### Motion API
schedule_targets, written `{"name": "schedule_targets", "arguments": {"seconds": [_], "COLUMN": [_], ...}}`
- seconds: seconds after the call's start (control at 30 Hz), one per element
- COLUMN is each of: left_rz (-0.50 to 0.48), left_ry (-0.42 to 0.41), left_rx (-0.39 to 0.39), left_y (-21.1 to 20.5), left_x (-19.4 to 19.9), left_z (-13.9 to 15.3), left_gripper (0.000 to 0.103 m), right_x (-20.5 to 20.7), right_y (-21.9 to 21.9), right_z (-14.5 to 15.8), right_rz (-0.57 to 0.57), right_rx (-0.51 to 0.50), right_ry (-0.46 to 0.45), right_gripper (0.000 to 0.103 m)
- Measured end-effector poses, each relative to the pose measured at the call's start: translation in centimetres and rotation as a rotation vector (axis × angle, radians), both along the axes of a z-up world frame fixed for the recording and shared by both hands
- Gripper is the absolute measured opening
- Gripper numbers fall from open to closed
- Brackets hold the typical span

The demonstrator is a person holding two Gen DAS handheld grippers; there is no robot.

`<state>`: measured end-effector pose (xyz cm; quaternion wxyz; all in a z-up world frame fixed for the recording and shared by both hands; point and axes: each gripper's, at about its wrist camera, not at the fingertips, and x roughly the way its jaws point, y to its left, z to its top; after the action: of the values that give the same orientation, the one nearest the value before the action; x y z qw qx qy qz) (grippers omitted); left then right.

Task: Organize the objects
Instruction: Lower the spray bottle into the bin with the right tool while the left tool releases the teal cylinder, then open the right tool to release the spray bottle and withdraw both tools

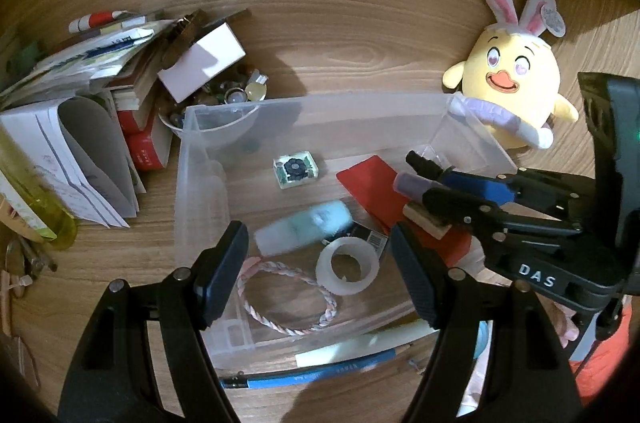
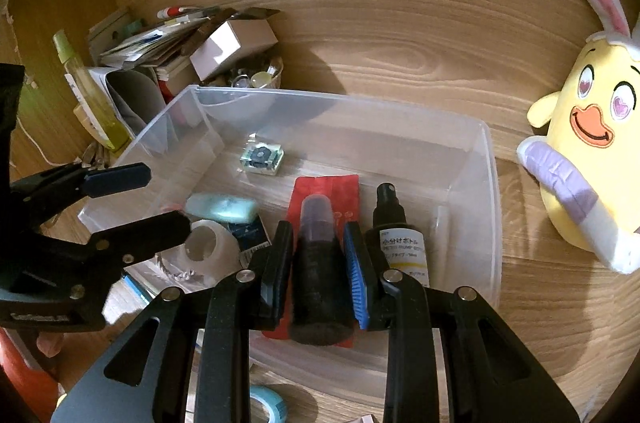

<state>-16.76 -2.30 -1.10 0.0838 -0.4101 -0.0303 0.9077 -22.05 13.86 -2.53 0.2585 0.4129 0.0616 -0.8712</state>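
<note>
A cluttered stack of papers, red-spined books and a small white cardboard box [image 1: 202,63] is sitting at the far left of the wood-grain tabletop [image 1: 360,35], beside a yellow-green translucent bottle [image 2: 86,91]. Next to it, a clear plastic storage bin [image 1: 192,183] is holding a small square floral tile [image 1: 295,169], a mint-green oblong case [image 1: 306,227], a white roll of tape [image 1: 347,271], a pink-and-white braided cord loop [image 1: 286,297] and a flat red packet [image 2: 344,189]. The left gripper [image 1: 320,273] is hovering over the bin with its black jaws spread wide and nothing between them. The right gripper [image 2: 318,261] is clamping a dark cylindrical bottle with a translucent purple cap [image 2: 318,255] between narrow jaws, above the red packet inside the bin. Just beside it, a black spray bottle with a white label [image 2: 396,235] is lying in the bin. At far right, a yellow plush chick with white-and-pink rabbit ears [image 1: 516,75] is resting on the table outside the bin.
</note>
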Motion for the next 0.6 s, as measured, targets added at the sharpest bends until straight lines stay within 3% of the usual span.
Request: {"name": "schedule_targets", "arguments": {"seconds": [0.17, 0.33, 0.6], "left_rz": [0.003, 0.013, 0.042], "left_ry": [0.031, 0.059, 0.106], "left_rx": [-0.009, -0.016, -0.023], "left_y": [-0.2, -0.6, -1.9], "left_x": [0.8, 1.7, 3.7], "left_z": [1.0, 2.0, 3.4], "left_gripper": [0.073, 0.075, 0.088], "right_x": [-0.1, 1.2, 3.8], "right_y": [0.0, 0.1, 1.4], "right_z": [0.0, 1.3, 3.9], "right_rz": [0.006, 0.015, 0.02], "right_rx": [0.006, 0.008, -0.03], "right_ry": [-0.028, 0.024, 0.096], "right_gripper": [0.027, 0.045, 0.064]}}
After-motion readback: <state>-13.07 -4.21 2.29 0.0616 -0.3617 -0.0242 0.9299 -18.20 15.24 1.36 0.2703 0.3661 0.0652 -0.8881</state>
